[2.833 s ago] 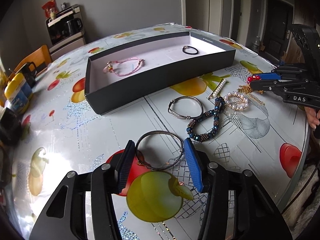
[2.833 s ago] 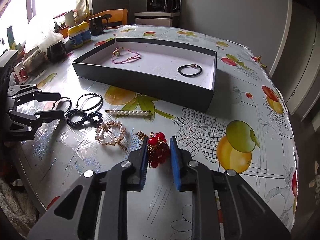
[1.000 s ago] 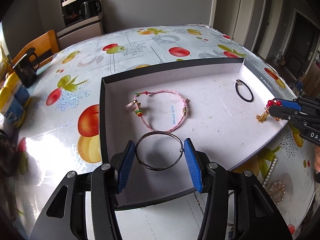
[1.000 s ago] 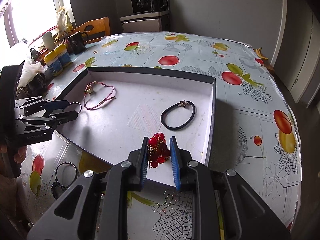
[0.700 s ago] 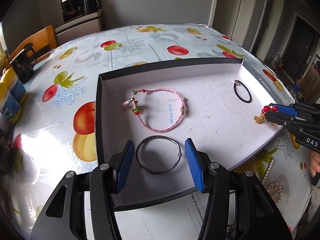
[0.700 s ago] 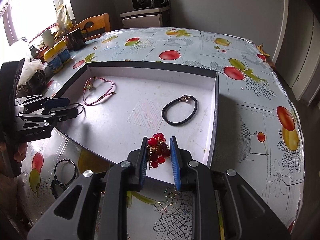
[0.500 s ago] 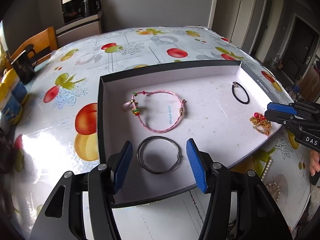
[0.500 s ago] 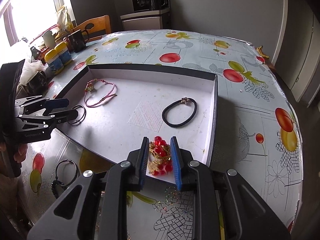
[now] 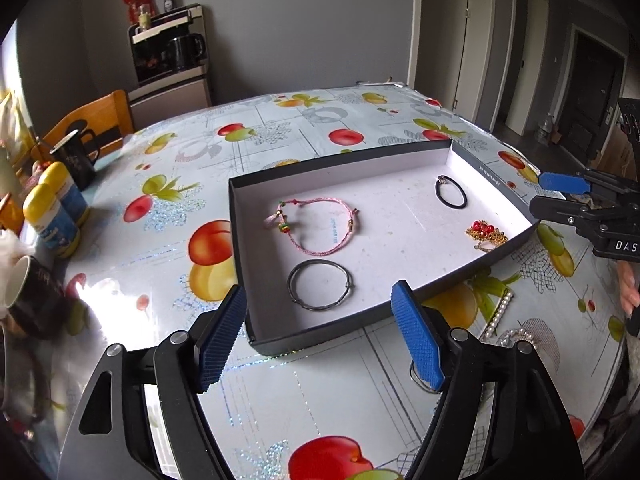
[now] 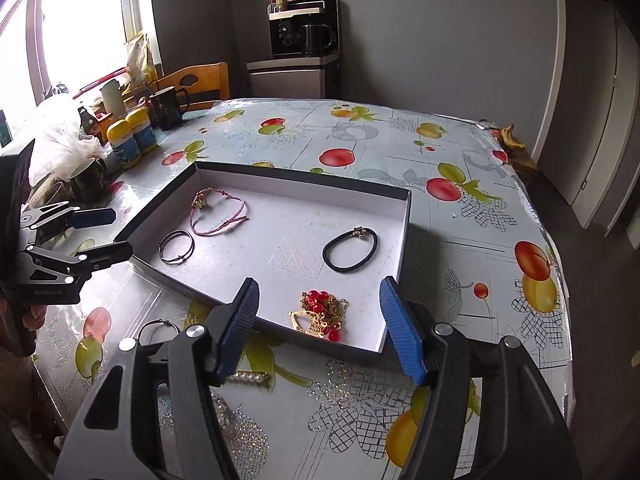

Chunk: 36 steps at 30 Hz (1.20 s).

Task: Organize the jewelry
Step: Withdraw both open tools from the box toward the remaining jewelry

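A shallow black box with a white floor lies on the fruit-print table. In it lie a pink cord bracelet, a dark metal bangle, a black hair tie and a gold chain with red beads. My left gripper is open and empty, just before the box's near wall. My right gripper is open and empty, above the box's near edge by the red-bead chain.
On the table outside the box lie a pearl hair clip, a pearl ring clip and a metal hoop. Mugs and yellow-capped bottles stand at the table's far left. A wooden chair stands behind.
Both grippers opened wide and drew back. The left one let the bangle go onto the box floor, the right one let the red-bead chain go near the box's near right corner.
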Motion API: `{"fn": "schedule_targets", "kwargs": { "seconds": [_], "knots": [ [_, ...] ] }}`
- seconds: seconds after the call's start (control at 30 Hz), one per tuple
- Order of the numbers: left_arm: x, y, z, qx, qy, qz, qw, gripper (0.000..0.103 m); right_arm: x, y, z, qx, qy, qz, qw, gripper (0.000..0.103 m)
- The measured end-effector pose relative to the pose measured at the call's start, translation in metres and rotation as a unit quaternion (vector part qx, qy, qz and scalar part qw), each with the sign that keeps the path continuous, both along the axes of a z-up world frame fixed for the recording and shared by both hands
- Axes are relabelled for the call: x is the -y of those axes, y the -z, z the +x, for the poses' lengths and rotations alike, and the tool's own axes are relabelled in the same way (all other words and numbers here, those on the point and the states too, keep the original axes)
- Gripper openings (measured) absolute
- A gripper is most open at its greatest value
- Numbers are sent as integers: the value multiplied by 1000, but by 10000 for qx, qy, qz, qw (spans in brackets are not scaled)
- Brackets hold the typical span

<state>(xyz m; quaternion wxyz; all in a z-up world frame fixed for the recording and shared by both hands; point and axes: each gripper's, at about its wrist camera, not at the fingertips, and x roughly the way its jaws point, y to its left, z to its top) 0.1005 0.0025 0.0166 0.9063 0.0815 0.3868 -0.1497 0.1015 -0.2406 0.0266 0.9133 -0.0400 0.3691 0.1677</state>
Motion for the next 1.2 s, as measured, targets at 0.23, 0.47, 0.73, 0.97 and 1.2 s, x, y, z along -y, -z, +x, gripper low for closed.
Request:
{"fn": "schedule_targets", "kwargs": {
  "seconds": [0.23,0.47,0.73,0.97,1.2],
  "knots": [
    [-9,-3,-18,33,-93,125,9999,78,5,-10,-23,204,61,103,9997,79],
    [-14,-2,-32,67,-155,122,9998,85,4,-6,-46,260,22,19,9997,94],
    [-11,10,-51,3,-122,228,9997,90,-3,11,-67,156,-174,-150,9996,97],
    [-1,27,-70,-84,168,254,9995,90,-16,30,-82,-59,-544,-156,9984,97],
    [11,41,-71,-214,281,390,9986,90,-29,49,-83,-301,-724,-239,9966,97]
  ]
}}
